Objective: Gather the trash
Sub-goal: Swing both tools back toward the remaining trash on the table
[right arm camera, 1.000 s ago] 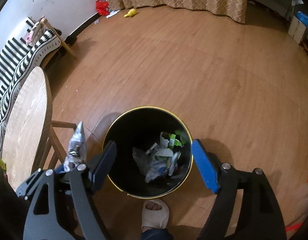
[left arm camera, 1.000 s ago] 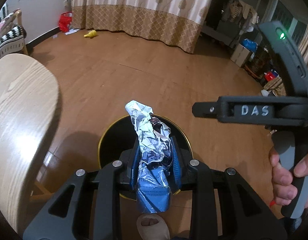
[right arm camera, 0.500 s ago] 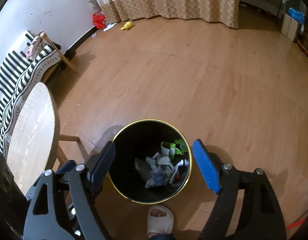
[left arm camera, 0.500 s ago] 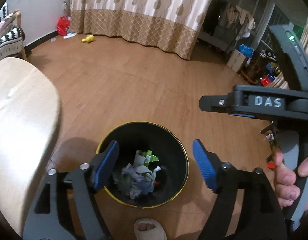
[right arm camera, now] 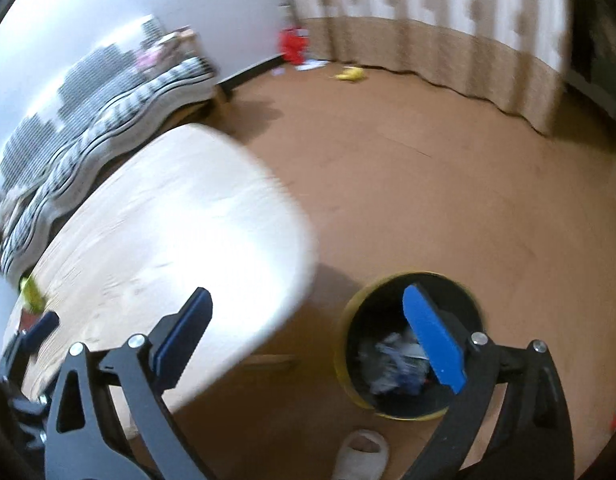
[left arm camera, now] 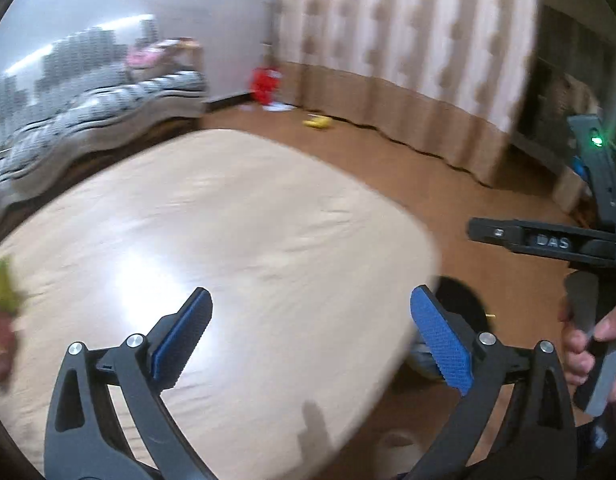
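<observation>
My left gripper (left arm camera: 311, 336) hangs over the pale wooden table (left arm camera: 228, 220), its jaws opening with nothing between the blue pads. A green and red scrap of trash (left arm camera: 0, 312) lies blurred at the table's left edge. My right gripper (right arm camera: 308, 336) is also opening and empty, spanning the table's corner (right arm camera: 168, 220) and the black bin (right arm camera: 387, 280) with a gold rim. Crumpled wrappers (right arm camera: 391, 356) lie inside the bin. The green scrap (right arm camera: 32, 292) shows again at far left in the right wrist view. A hand (left arm camera: 587, 344) holds the right gripper's handle.
A striped couch (right arm camera: 108, 120) stands behind the table against the wall. Curtains (left arm camera: 407, 60) run along the back, with a red bag (right arm camera: 292, 44) and a yellow item (right arm camera: 349, 74) on the brown floor. A slippered foot (right arm camera: 363, 452) stands beside the bin.
The left gripper let the foil wrapper fall into the bin. Both grippers then swung left and up, from above the bin toward the table, with their jaws wider.
</observation>
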